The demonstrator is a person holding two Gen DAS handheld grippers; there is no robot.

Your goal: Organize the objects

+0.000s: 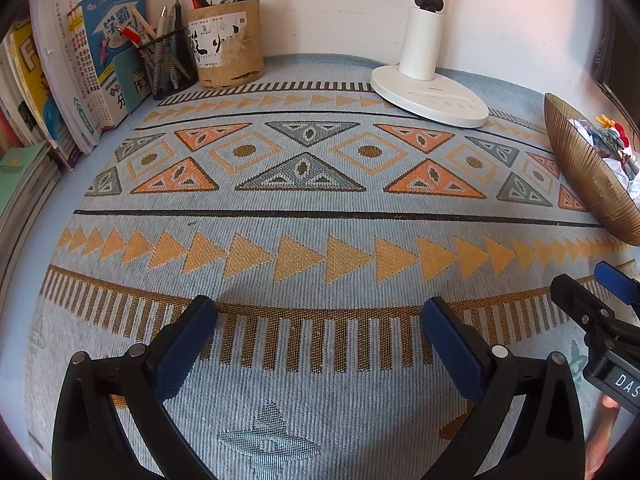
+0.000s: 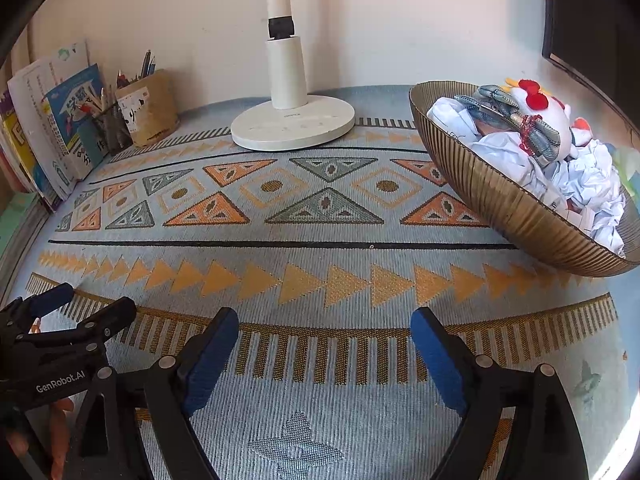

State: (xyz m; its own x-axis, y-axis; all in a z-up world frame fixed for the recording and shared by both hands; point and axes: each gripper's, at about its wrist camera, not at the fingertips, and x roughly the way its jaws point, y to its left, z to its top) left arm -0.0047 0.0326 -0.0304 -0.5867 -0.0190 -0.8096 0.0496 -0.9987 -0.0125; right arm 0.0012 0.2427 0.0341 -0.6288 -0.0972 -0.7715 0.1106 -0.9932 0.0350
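A ribbed golden bowl (image 2: 516,216) stands at the right on the patterned cloth (image 2: 320,248), heaped with crumpled white paper (image 2: 592,176), a grey fabric piece and a white plush toy (image 2: 540,112) with red trim. Its edge also shows at the right of the left wrist view as the bowl (image 1: 588,172). My left gripper (image 1: 320,316) hangs open over bare cloth with nothing between its blue pads. My right gripper (image 2: 324,328) is open too, empty, well short of the bowl. Each gripper shows in the other's view: right gripper (image 1: 592,292), left gripper (image 2: 84,308).
A white desk lamp (image 2: 292,124) stands at the back centre against the wall. At the back left are a round tan pen holder (image 1: 228,48), a black mesh pen cup (image 1: 166,64) and a row of upright books (image 1: 80,72). A hand (image 2: 60,424) shows below the left gripper.
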